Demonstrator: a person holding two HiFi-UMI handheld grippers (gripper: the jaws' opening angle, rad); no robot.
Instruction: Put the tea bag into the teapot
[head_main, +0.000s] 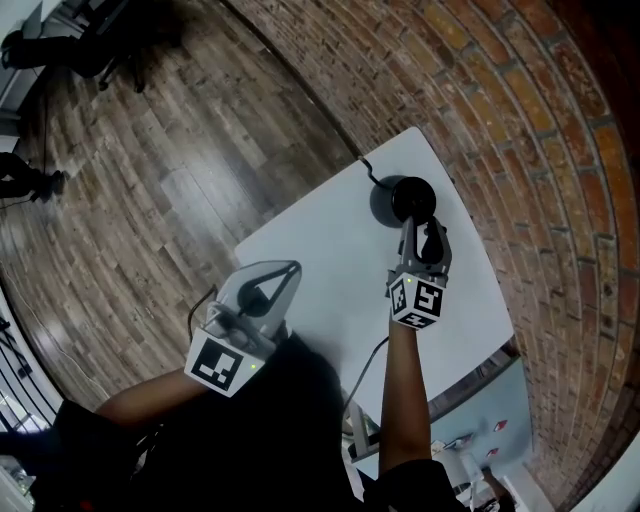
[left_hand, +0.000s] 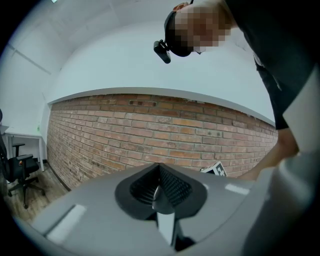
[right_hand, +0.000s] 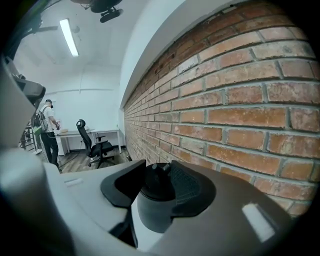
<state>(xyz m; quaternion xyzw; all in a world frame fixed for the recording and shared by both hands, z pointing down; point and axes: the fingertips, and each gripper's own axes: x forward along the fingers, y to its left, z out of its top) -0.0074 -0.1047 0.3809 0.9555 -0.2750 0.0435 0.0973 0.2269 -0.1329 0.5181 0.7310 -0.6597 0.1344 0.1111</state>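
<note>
A dark round teapot (head_main: 405, 198) stands near the far right of the white table (head_main: 330, 260), close to the brick wall. My right gripper (head_main: 418, 226) reaches over it from the near side. In the right gripper view the teapot (right_hand: 155, 212) sits between the pads with its lid knob (right_hand: 159, 170) on top; the right gripper (right_hand: 158, 169) is open, its pads beside the lid and apart from it. My left gripper (head_main: 292, 269) hovers over the table's near left part with its tips together. Seen close, the left gripper (left_hand: 159, 168) is shut. No tea bag shows.
A dark cable (head_main: 366, 168) runs from the teapot to the table's far edge. The brick wall (head_main: 520, 150) borders the table on the right, wooden floor (head_main: 170, 170) on the left. A pale blue table (head_main: 480, 420) lies at the bottom right. An office chair (right_hand: 95, 142) and a person (right_hand: 47, 131) stand far off.
</note>
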